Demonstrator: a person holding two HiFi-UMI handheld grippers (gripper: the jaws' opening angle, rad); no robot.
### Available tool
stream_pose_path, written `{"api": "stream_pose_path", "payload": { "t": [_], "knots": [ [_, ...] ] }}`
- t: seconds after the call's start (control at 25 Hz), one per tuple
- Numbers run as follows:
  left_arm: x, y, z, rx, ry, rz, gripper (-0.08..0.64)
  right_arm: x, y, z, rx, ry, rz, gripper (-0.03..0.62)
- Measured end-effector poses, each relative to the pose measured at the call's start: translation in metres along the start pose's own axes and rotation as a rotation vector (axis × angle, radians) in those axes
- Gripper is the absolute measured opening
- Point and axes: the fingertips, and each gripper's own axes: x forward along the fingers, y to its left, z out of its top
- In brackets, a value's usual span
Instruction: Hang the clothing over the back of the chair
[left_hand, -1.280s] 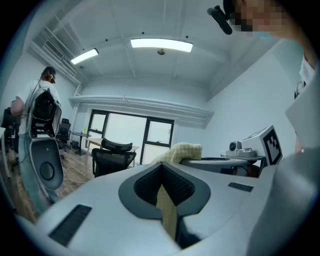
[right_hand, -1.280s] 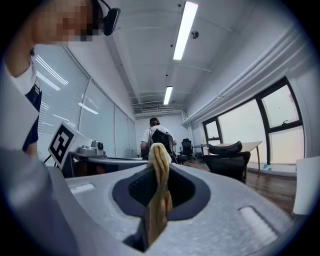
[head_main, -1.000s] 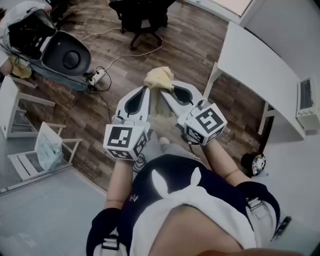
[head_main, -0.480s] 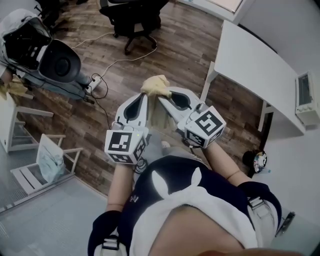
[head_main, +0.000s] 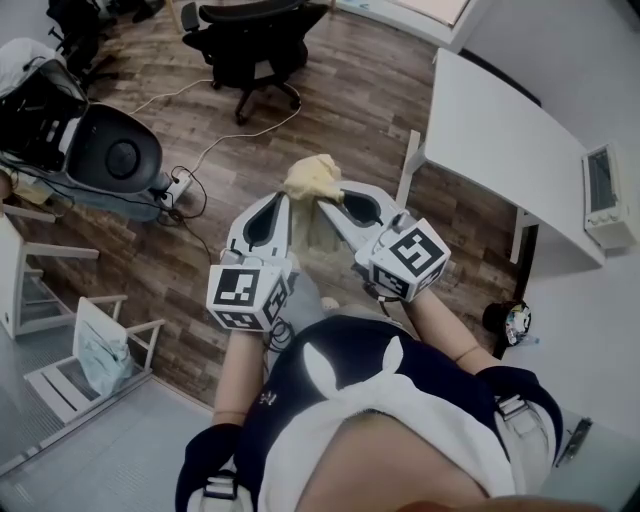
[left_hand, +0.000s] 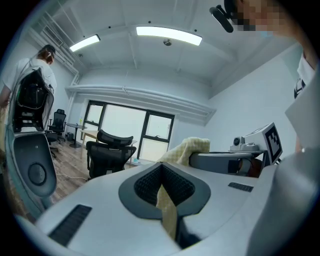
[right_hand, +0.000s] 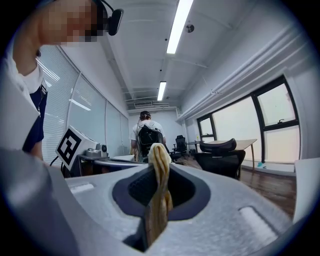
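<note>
So right now the pale yellow clothing (head_main: 313, 176) is up in the air in front of the person, bunched at the tips of both tools and not hung on anything. The left gripper (head_main: 289, 199) has its jaws pinched down on a thin fold of the fabric, and in the left gripper view you can see the strip running right between the closed pads. The right gripper (head_main: 324, 199) is clamped on a thicker rolled edge that pokes up past its tips. The two tips nearly meet, which I guess is why the cloth looks like a wad instead of a spread sheet. Having two grab points should let them pull it wide so it drapes evenly. Both point roughly level toward the black office chair (head_main: 254, 40) across the wood floor (head_main: 350, 90), well apart from the cloth, so my read is this is the carry stage and the drape over the backrest hasn't started. The white table (head_main: 500, 130) off to the right isn't involved
</note>
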Motion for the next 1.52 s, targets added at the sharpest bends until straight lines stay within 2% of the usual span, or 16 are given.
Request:
{"api": "stream_pose_path", "payload": {
  "t": [0.44, 0.8, 1.36, 1.52],
  "knots": [
    [0.049, 0.067, 0.028, 0.007, 0.003, -0.03, 0.006, 0.075, -0.043, 0.016, 0.028, -0.007, -0.031, 0.038],
    [0.066, 0.117, 0.032, -0.017, 0.013, -0.033, 0.006, 0.127, -0.056, 0.019, 0.065, -0.01, -0.019, 0.038],
    [0.087, 0.187, 0.05, -0.008, 0.013, -0.092, 0.006, 0.195, -0.074, 0.029, 0.049, -0.032, -0.094, 0.038],
    [0.075, 0.201, 0.044, -0.018, -0.003, -0.109, 0.006, 0.209, -0.061, 0.027, 0.029, -0.038, -0.109, 0.038]
  ]
}}
